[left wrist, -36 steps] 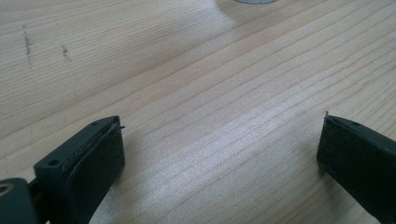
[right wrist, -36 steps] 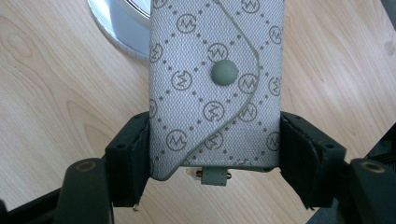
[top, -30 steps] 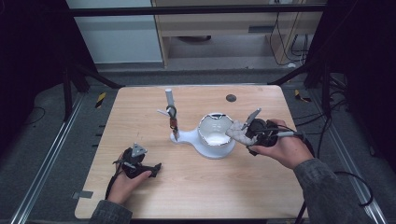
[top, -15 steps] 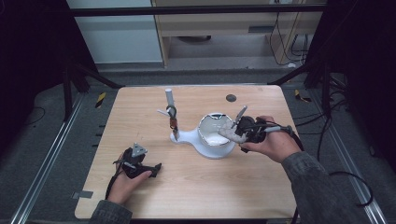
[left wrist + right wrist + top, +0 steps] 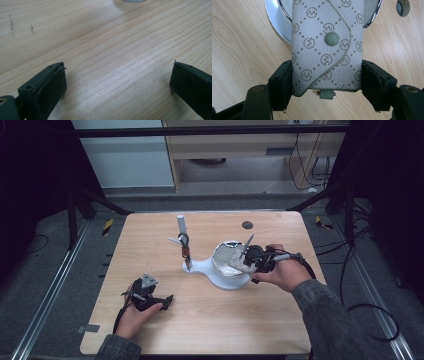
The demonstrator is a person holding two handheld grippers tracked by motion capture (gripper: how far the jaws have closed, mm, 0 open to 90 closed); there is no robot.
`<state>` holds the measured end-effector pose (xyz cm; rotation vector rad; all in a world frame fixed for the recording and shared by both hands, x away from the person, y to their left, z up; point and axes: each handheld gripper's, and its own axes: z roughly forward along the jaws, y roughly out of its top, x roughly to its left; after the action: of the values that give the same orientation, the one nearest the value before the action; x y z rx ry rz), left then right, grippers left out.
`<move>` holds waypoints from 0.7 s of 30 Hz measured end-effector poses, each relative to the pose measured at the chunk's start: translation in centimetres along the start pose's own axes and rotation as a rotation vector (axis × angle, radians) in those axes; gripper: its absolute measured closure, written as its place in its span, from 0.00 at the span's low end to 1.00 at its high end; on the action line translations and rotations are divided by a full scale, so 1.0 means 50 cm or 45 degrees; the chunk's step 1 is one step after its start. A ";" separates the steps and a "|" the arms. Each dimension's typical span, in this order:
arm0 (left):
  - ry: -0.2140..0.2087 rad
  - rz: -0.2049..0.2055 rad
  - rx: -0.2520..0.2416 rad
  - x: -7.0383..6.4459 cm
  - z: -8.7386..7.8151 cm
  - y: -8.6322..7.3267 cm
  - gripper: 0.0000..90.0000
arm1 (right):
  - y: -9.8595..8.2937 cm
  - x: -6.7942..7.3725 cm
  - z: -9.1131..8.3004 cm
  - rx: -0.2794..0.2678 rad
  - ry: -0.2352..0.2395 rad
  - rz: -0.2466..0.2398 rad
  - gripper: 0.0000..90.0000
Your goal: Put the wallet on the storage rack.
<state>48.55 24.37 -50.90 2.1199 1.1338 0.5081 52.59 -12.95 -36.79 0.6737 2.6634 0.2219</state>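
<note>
Grey monogram fabric sits between my right jaws: a small key pouch (image 5: pixel 327 47) with a snap button (image 5: pixel 332 39) on its curved flap, pinched on both long edges by the right gripper (image 5: pixel 327 82). Jaws are closed on it, pads pressing the sides, and a little tab with a metal ring pokes out at the near end, just behind the jaw line.

Ahead of the jaws, past the far end of the pouch, lies a chrome-rimmed white dish (image 5: pixel 277 23). From the high view, the right gripper (image 5: pixel 245 257) holds the pouch over the rim of that dish (image 5: pixel 223 277), which belongs to a white stand with an upright post (image 5: pixel 181 227) and something small hanging from a hook on it; I cannot make out what.

Left gripper (image 5: pixel 145 292) rests low on the worktop (image 5: pixel 210 325), well apart from the stand. Its jaws are spread wide with bare wood grain between them, nothing held.

My read on progress: pickup is done, carry is about done, pouch is over the dish. Left to do: lower it inside the rim, let the jaws go, back out. Whether the pouch already touches the dish I cannot tell.
</note>
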 end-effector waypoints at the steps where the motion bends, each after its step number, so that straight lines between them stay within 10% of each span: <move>1: 0.000 0.000 0.000 0.000 0.000 0.000 0.00 | 0.002 0.001 0.000 0.005 -0.003 -0.002 0.35; 21: -0.003 0.004 0.002 -0.001 0.000 0.000 0.00 | 0.031 0.019 0.006 0.018 -0.038 -0.077 0.35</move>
<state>48.55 24.34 -50.89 2.1229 1.1303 0.5066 52.61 -11.14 -37.00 0.5948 2.6546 0.1752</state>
